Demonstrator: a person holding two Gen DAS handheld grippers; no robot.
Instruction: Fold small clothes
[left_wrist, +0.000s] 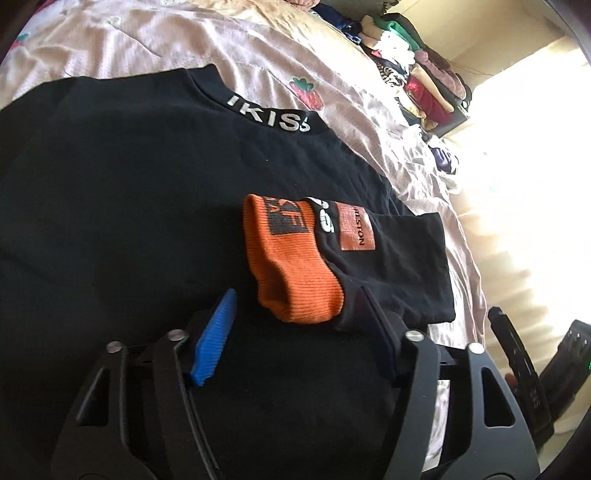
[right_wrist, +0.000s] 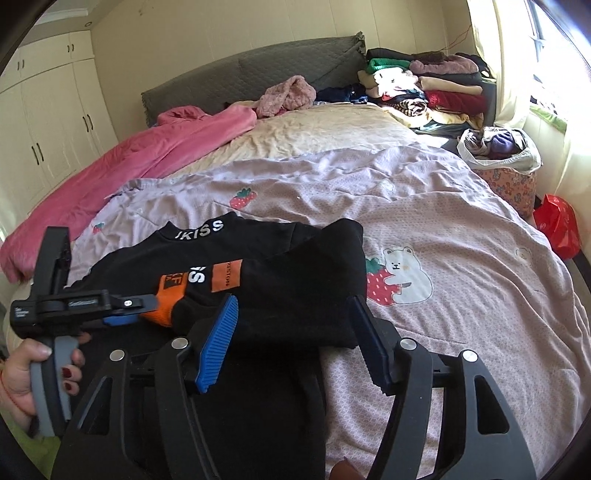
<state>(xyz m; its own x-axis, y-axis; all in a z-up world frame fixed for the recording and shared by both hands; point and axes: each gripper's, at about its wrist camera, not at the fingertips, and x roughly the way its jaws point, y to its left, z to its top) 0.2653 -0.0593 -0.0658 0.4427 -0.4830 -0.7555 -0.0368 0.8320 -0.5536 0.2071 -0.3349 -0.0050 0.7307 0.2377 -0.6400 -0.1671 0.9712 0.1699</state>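
**Black sweatshirt on the bed, sleeve folded across its body**

While the lilac quilt (right_wrist: 461, 236) with strawberry and bear prints covers the bed, the black sweatshirt (left_wrist: 129, 206) lies flat on its near part, collar lettering facing up. Its sleeve crosses the body, ending in an orange cuff (left_wrist: 291, 266). The right gripper (right_wrist: 295, 332) hangs over the garment's edge, jaws wide apart. The left gripper (left_wrist: 295, 317) likewise stands apart, blue pads flanking the cuff without clamping it.
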